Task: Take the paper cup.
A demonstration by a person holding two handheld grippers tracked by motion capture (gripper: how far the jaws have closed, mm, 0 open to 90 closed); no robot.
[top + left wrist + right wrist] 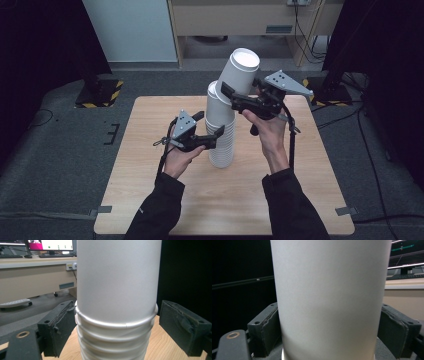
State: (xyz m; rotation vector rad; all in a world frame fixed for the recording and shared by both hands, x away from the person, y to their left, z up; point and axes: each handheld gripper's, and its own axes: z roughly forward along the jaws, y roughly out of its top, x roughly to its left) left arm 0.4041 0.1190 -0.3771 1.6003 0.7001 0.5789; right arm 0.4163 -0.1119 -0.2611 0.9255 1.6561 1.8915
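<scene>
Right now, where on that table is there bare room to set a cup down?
The wooden table is bare left of the cup stack, right of it, and along the near edge outside the sleeves. The middle is crowded: both tongs, left and right, with the lifted cup.

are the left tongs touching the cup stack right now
Apart on at least one side: the left gripper view shows dark space between the left tongs and the cup stack.

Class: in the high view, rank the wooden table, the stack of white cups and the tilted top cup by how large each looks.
1. wooden table
2. stack of white cups
3. tilted top cup, which the right gripper holds; raised toward the camera, it may look slightly enlarged.
</scene>
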